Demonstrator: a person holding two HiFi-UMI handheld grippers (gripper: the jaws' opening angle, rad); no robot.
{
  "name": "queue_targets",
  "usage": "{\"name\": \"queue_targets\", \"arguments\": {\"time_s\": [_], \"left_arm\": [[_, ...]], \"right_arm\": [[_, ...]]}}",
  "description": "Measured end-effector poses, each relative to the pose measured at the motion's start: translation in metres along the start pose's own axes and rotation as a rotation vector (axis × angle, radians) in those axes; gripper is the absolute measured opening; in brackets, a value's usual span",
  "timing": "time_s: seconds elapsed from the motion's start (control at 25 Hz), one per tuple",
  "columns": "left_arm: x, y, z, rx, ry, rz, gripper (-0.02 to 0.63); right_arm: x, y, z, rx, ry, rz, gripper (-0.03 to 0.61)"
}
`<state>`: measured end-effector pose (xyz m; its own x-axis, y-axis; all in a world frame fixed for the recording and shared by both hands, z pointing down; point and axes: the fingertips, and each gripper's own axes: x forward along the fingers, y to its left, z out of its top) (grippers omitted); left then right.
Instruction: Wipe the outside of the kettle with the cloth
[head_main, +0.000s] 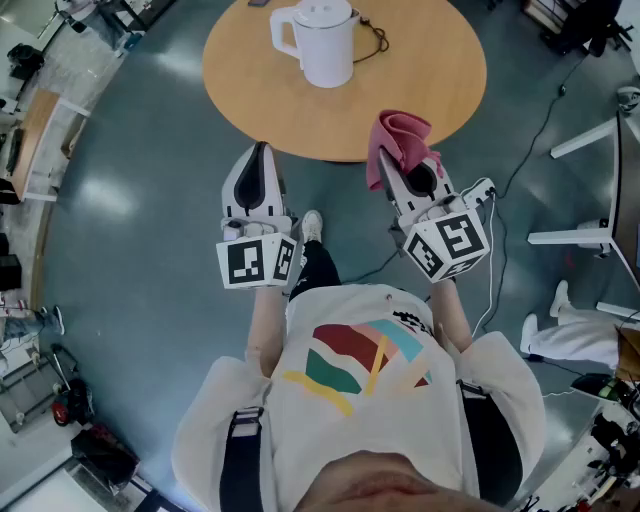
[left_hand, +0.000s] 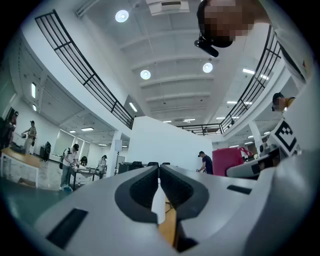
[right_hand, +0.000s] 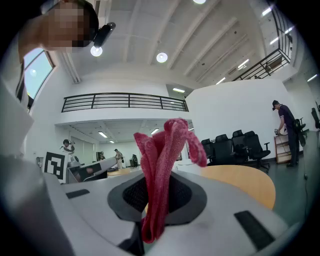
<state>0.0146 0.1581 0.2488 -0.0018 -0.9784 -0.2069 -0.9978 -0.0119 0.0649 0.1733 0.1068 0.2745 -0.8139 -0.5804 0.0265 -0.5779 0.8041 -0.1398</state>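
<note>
A white kettle (head_main: 322, 38) stands upright on the far part of the round wooden table (head_main: 440, 90). My right gripper (head_main: 392, 158) is shut on a pink cloth (head_main: 400, 140), which bunches up above the jaws at the table's near edge; in the right gripper view the cloth (right_hand: 160, 170) stands folded between the jaws. My left gripper (head_main: 259, 152) hangs just off the table's near edge, shut with nothing in it; in the left gripper view its jaws meet at the tips (left_hand: 159, 167). Both grippers are well short of the kettle.
A black cable (head_main: 375, 35) lies beside the kettle on the table. Grey floor surrounds the table. White stand legs (head_main: 585, 140) and cables lie on the floor at the right. Desks and clutter line the left edge (head_main: 30, 130). People stand far off in the hall.
</note>
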Motion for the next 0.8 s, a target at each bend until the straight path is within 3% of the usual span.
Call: {"name": "queue_targets", "arguments": {"time_s": [0.2,0.36,0.56,0.8], "left_arm": [[0.092,0.076,-0.016,-0.01,0.022,-0.09,0.067],[0.165,0.132,-0.048,-0.05,0.055,-0.149,0.192],[0.24,0.19,-0.095,-0.04,0.12,-0.231,0.196],[0.286,0.187,-0.142,0.01,0.199,-0.233,0.196]], "right_arm": [[0.111,-0.018,-0.001,0.022,0.001,-0.061,0.038],[0.192,-0.029,-0.003,0.057,0.023,-0.111,0.038],[0.273,-0.04,-0.013,0.101,0.022,-0.183,0.038],[0.308,-0.072,-0.035,0.125,0.035,-0.219,0.038]]}}
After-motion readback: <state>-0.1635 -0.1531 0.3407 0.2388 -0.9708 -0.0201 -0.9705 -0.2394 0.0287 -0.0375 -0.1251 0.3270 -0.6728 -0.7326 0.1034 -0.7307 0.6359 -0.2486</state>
